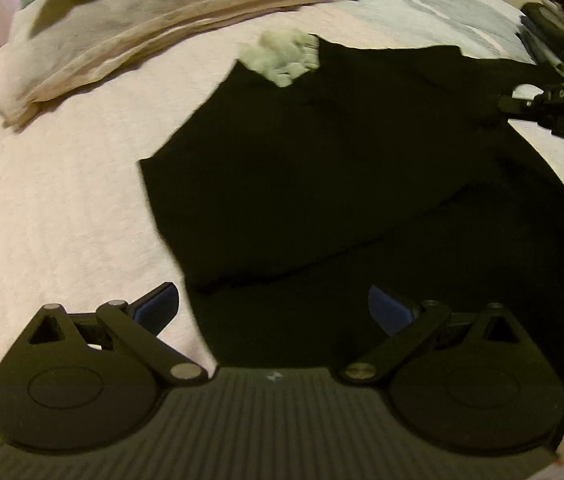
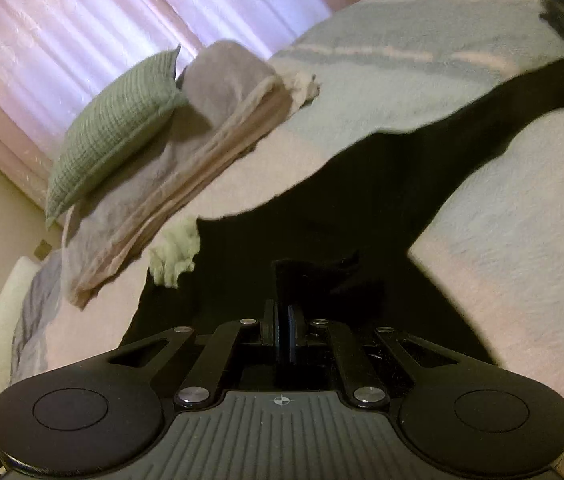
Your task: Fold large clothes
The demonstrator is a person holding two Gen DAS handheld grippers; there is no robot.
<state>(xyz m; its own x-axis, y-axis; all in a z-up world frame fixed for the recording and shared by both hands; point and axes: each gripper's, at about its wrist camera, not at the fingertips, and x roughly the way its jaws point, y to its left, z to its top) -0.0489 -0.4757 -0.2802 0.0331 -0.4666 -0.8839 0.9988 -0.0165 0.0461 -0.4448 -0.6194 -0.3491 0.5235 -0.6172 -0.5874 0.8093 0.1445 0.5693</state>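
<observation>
Your left gripper (image 1: 272, 308) is spread wide, its two blue-padded fingers (image 1: 158, 306) far apart at about seven and five o'clock in the left wrist view, with nothing between them. Your right gripper (image 2: 288, 336) is closed tight, its pads pressed together at six o'clock in its own view, pinching a fold of the black garment (image 2: 322, 216). From the left wrist camera, the right gripper shows at three o'clock, reaching in from the frame's edge, tip pointing toward nine o'clock.
</observation>
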